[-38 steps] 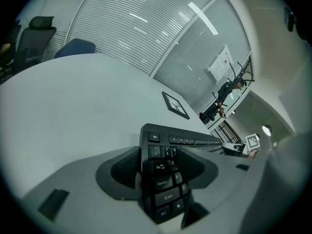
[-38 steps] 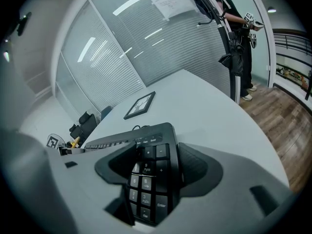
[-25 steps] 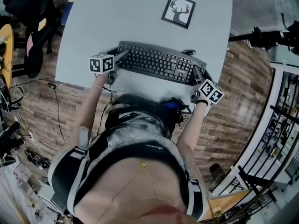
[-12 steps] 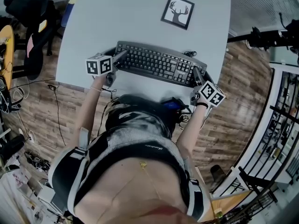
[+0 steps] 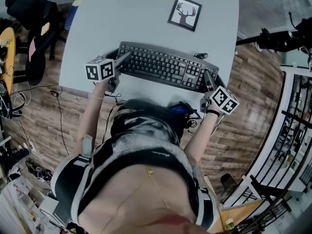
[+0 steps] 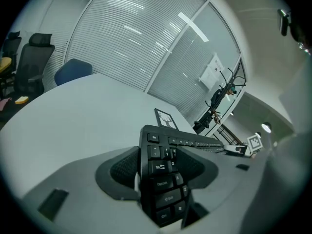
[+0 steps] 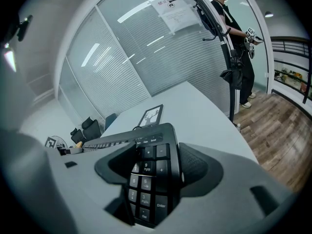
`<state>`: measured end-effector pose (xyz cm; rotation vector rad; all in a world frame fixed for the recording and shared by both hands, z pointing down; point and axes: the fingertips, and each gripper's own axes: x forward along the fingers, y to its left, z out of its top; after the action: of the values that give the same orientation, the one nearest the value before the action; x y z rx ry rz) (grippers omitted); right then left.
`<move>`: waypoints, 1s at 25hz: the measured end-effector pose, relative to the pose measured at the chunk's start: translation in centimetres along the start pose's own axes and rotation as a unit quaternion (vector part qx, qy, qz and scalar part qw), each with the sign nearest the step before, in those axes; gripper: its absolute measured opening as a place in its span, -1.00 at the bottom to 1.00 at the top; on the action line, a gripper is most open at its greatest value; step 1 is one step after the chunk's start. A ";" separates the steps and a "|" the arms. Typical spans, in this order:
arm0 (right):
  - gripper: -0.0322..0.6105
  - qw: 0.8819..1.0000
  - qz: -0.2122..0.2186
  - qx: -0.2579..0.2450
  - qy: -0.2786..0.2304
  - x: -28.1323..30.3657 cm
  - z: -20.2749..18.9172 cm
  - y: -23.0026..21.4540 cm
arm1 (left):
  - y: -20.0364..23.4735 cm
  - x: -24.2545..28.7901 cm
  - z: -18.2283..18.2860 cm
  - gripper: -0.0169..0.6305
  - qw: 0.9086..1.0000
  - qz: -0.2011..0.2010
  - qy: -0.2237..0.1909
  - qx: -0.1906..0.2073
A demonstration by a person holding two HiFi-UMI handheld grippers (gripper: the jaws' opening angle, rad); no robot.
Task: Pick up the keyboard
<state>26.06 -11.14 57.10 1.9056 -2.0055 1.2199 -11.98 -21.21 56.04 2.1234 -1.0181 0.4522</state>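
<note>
A black keyboard (image 5: 163, 66) stretches across the near part of the grey table (image 5: 131, 18), with a dark shadow under it. My left gripper (image 5: 118, 62) is shut on its left end, and in the left gripper view the Esc and Tab keys of the keyboard (image 6: 163, 189) sit between the jaws of the left gripper (image 6: 161, 172). My right gripper (image 5: 208, 78) is shut on the right end; the number pad of the keyboard (image 7: 148, 179) fills the gap of the right gripper (image 7: 153, 172).
A framed deer picture (image 5: 185, 12) lies on the table beyond the keyboard. A thin cable (image 5: 200, 56) runs behind the keyboard's right end. Office chairs (image 5: 29, 28) stand left of the table. A person (image 7: 234, 38) stands on the wooden floor (image 5: 243, 96) to the right.
Both marker cubes have grown larger and spread slightly outward, and the keyboard has shifted a little up the image, gripped at both ends throughout.
</note>
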 end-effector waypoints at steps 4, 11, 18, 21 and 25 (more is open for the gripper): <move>-0.04 1.000 -0.002 -0.006 -0.008 -0.9 0.8 1.0 | -0.3 -0.8 0.6 -0.25 1.000 -0.003 -0.002 0.001; -0.04 1.000 -0.001 -0.017 -0.025 -3.0 2.4 2.4 | -1.6 -2.9 2.2 -0.25 1.000 -0.008 -0.021 0.010; -0.04 0.999 0.002 -0.016 -0.038 -4.2 3.2 3.6 | -2.3 -4.7 3.6 -0.25 0.999 -0.006 -0.032 0.024; -0.04 0.999 0.007 -0.014 -0.040 -4.6 3.5 4.3 | -2.5 -5.4 4.3 -0.25 0.999 -0.007 -0.035 0.026; -0.04 0.999 0.009 -0.015 -0.046 -5.3 4.3 5.3 | -2.8 -6.3 5.2 -0.25 0.999 -0.010 -0.043 0.029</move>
<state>24.33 -10.20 48.65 1.9690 -2.0780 1.1182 -13.66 -20.56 47.60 2.2201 -1.0424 0.3869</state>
